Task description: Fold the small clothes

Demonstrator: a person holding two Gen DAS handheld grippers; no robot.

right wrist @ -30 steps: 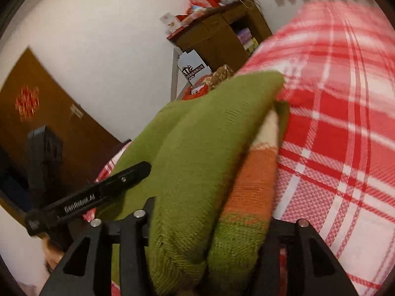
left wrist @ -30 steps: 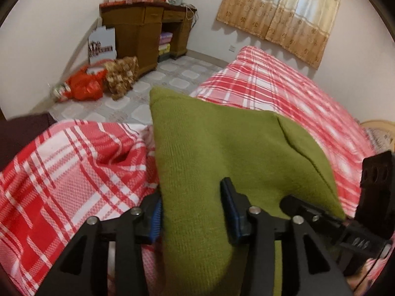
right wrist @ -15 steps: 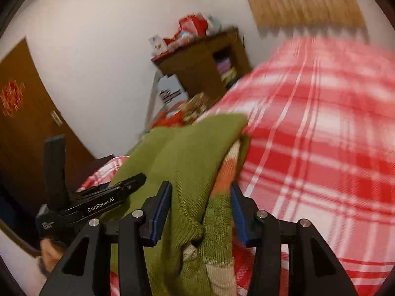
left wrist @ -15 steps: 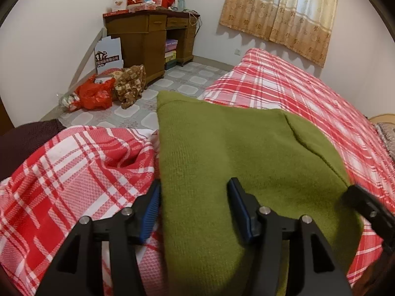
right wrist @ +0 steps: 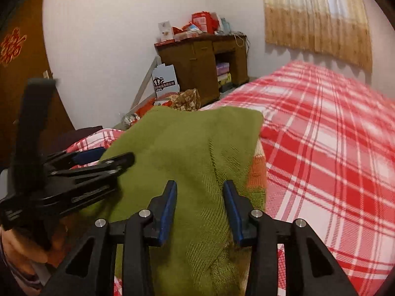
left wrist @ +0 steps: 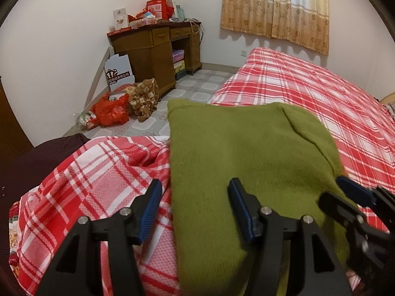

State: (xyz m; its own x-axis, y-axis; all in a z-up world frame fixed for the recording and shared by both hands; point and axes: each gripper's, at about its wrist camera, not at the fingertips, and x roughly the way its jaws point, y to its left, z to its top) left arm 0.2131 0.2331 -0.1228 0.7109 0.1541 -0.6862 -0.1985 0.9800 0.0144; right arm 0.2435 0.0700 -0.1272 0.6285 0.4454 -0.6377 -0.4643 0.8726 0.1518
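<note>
While the green sweater (left wrist: 246,162) lies on the bed (left wrist: 333,103), both released tools, left tool (left wrist: 195,209) and right tool (right wrist: 200,207), hover over it.

From my remote station I note a red plaid bedspread (left wrist: 308,86) running toward 1 o'clock. At 11 o'clock stands a wooden desk (left wrist: 158,49), boxes and red packaging (left wrist: 153,9) heaped on top. Against its left side lean a printed white carton (left wrist: 118,74), a patterned brown cloth (left wrist: 145,96) and a red plastic bag (left wrist: 111,111). Beige curtains (left wrist: 276,7) hang at 12 o'clock.
</note>
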